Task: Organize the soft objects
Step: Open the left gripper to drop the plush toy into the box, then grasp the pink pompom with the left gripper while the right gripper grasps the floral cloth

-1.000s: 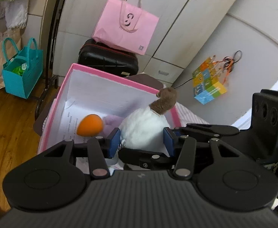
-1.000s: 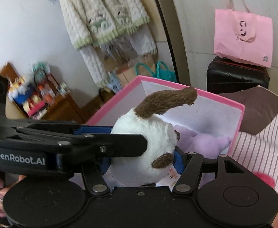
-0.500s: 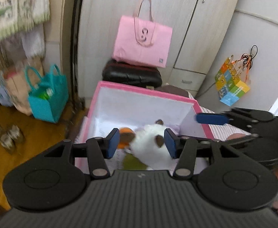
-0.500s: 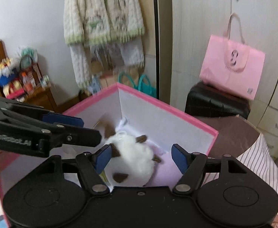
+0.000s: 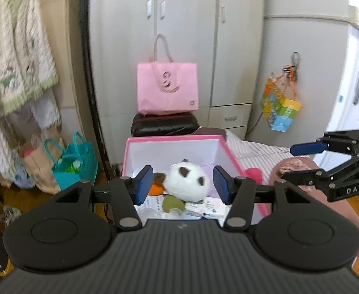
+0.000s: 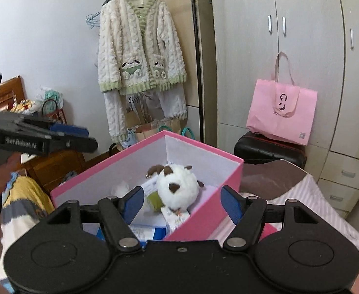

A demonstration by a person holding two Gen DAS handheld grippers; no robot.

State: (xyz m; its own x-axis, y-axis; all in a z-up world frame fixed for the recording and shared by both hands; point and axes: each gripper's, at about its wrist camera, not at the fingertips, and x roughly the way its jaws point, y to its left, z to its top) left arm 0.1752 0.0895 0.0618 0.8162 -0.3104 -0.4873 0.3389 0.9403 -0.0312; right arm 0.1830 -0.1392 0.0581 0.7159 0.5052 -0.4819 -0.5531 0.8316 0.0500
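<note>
A white plush toy with brown patches (image 5: 188,182) (image 6: 178,188) lies inside the pink box (image 5: 174,138) (image 6: 204,148), on top of an orange soft item (image 5: 154,188), a green one (image 5: 172,203) (image 6: 154,199), a lilac one (image 5: 210,171) and papers. My left gripper (image 5: 183,187) is open and empty, raised above the box's near side. My right gripper (image 6: 183,204) is open and empty, above the box's near corner. Each gripper shows in the other's view: the right one (image 5: 326,161) at the right, the left one (image 6: 56,136) at the left.
The box stands on a striped bed cover (image 5: 257,152) with a pink item (image 5: 253,175) beside it. Behind are a black suitcase (image 5: 164,125), a pink tote bag (image 5: 167,88), wardrobe doors (image 6: 289,49), a hanging cardigan (image 6: 140,46) and a teal bag (image 5: 76,161).
Both grippers were shut on the plush toy over the box. They opened, the toy dropped into the box, and both grippers pulled up and back.
</note>
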